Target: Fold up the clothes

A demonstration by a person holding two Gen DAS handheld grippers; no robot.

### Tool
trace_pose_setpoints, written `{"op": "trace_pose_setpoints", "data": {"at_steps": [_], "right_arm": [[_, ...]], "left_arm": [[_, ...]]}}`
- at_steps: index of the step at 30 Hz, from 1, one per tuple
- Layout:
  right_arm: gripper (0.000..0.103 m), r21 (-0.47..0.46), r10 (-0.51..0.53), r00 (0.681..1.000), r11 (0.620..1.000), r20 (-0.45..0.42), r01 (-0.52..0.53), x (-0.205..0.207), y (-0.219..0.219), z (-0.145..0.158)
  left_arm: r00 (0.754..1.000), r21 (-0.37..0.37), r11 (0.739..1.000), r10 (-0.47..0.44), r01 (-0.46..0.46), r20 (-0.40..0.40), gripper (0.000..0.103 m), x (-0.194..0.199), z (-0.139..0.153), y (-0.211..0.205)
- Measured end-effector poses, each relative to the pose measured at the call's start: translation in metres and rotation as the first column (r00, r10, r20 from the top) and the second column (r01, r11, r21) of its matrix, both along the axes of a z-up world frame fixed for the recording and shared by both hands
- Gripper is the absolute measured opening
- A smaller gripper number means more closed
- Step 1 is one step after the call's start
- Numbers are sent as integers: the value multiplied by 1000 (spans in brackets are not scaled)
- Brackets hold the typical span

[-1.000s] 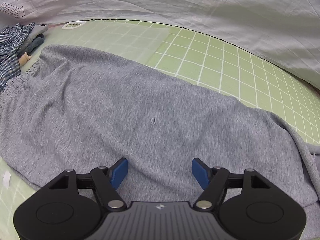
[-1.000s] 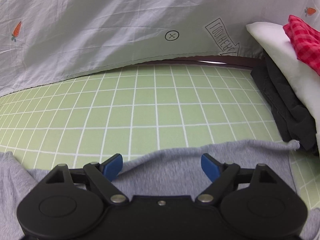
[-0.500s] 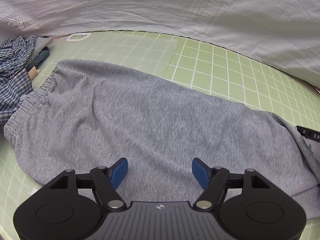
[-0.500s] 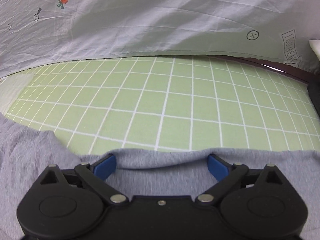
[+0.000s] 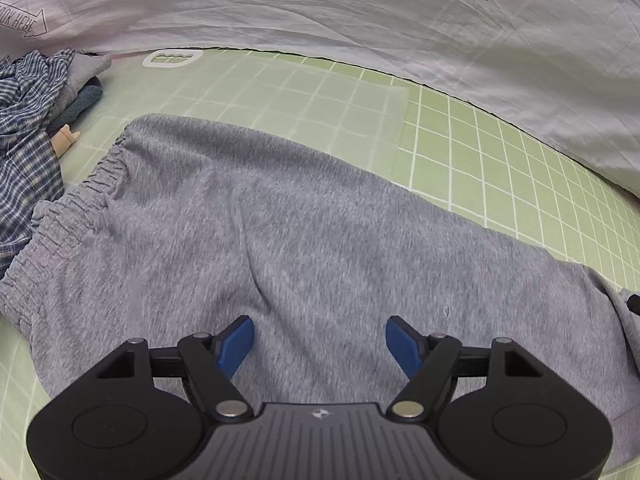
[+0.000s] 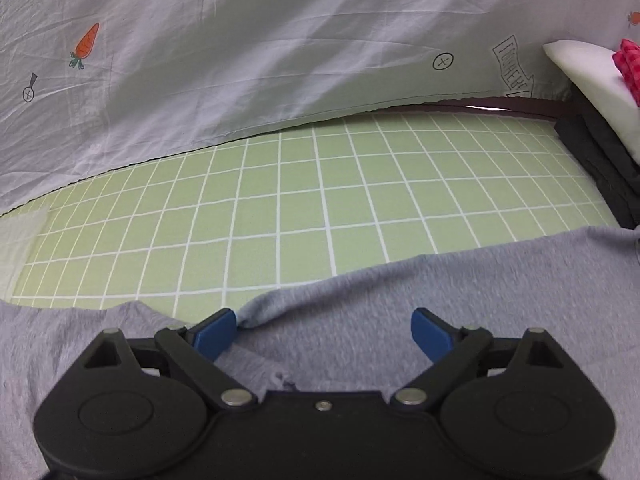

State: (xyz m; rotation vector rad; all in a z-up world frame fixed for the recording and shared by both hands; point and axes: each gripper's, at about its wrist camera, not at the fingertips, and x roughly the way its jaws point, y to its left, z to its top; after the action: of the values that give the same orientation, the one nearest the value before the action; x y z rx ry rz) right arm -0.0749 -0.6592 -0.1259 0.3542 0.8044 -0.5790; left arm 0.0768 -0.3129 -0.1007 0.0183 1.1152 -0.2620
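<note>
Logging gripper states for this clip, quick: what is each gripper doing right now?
Left gripper: open over the grey sweatpants, holding nothing.
Right gripper: open and closing, sweatpants fabric between the fingers, not clamped.

A green mat (image 5: 500, 152) with white squares holds grey pants (image 5: 280, 240), a checked shirt pile (image 5: 24, 140), and dark folded clothes (image 6: 600, 160).

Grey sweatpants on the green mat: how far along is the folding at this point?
Done: the grey sweatpants lie spread on the green mat, apparently folded lengthwise, though the layers are hard to tell. In hand: nothing is gripped. The left hand-held gripper is open above the fabric; the right hand-held gripper straddles the fabric's far edge, jaws closing. Left: the crosswise folds. More clothes wait: a plaid shirt.
</note>
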Motion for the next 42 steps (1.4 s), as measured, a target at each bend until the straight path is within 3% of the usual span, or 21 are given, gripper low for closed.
{"op": "trace_pose_setpoints", "data": {"at_steps": [8, 12, 14, 17, 18, 19, 22, 30, 33, 39, 42], "right_arm": [[77, -52, -10, 1000, 999, -12, 10, 8, 33, 9], [68, -61, 56, 998, 997, -23, -57, 11, 45, 7], [58, -65, 99, 994, 993, -40, -101, 14, 50, 4], [40, -76, 153, 986, 985, -64, -158, 20, 56, -1], [26, -79, 163, 984, 983, -70, -169, 21, 57, -2], [11, -82, 171, 982, 981, -75, -177, 22, 57, -4], [3, -102, 174, 983, 979, -60, -179, 18, 58, -1], [2, -145, 168, 985, 976, 36, -161, -21, 67, 33], [2, -103, 164, 986, 982, 34, -160, -37, 71, 33], [2, 16, 181, 982, 984, -48, -180, -50, 81, 7], [8, 14, 192, 979, 981, -67, -191, -48, 84, 8]], "left_arm": [[997, -126, 989, 78, -77, 0, 74, 31, -3, -30], [998, -52, 997, 50, -49, 28, 73, 37, -16, -55], [999, -15, 999, 37, -37, 36, 65, 39, -22, -63], [999, 28, 999, 24, -24, 33, 20, 41, -29, -64], [999, 31, 999, 17, -18, 40, 3, 40, -29, -63], [999, 29, 1000, 10, -11, 50, 3, 39, -29, -61], [997, 21, 1000, 5, -6, 76, 2, 36, -26, -55], [984, -27, 1000, 2, 3, 176, 2, -2, 17, -28], [989, -29, 1000, 16, -12, 149, 1, -24, 16, -10], [996, -34, 997, 74, -72, 52, 1, -53, -6, 19], [996, -38, 997, 74, -72, 49, 1, -55, -8, 21]]}}
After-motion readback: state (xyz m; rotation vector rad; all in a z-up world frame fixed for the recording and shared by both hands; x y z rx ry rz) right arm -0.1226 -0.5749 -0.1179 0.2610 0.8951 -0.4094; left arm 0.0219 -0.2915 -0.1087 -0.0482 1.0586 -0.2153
